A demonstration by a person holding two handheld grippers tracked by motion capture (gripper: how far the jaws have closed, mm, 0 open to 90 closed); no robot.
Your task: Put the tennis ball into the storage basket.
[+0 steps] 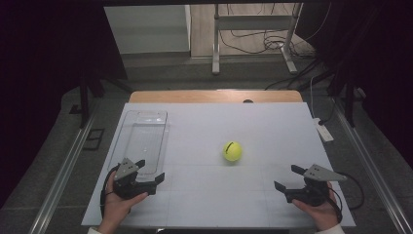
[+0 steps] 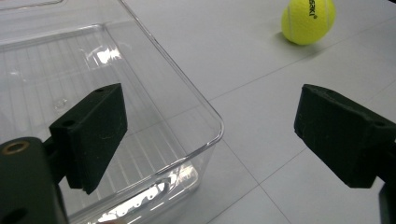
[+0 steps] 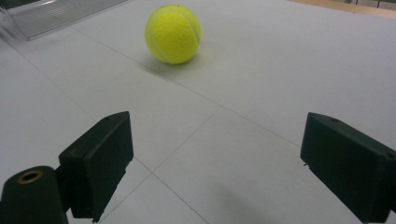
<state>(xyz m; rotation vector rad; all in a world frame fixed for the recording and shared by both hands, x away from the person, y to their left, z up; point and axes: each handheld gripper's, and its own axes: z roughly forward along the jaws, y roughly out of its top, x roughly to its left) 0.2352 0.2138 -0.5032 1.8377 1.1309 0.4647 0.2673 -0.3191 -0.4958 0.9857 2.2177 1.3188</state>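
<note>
A yellow tennis ball [image 1: 233,151] rests on the white table sheet near the middle, seen too in the left gripper view [image 2: 308,19] and the right gripper view [image 3: 173,33]. A clear plastic tray [image 1: 142,140] lies empty at the left, its near corner [image 2: 205,116] between my left jaws in that view. My left gripper [image 1: 151,171] is open at the tray's near end, held by a hand. My right gripper [image 1: 287,178] is open at the front right, nothing between its jaws, the ball some way ahead of it.
The white sheet [image 1: 272,126] covers a wooden table whose far edge [image 1: 214,96] shows at the back. A white power strip [image 1: 323,130] lies off the right edge. A metal frame [image 1: 253,39] and cables stand on the floor beyond.
</note>
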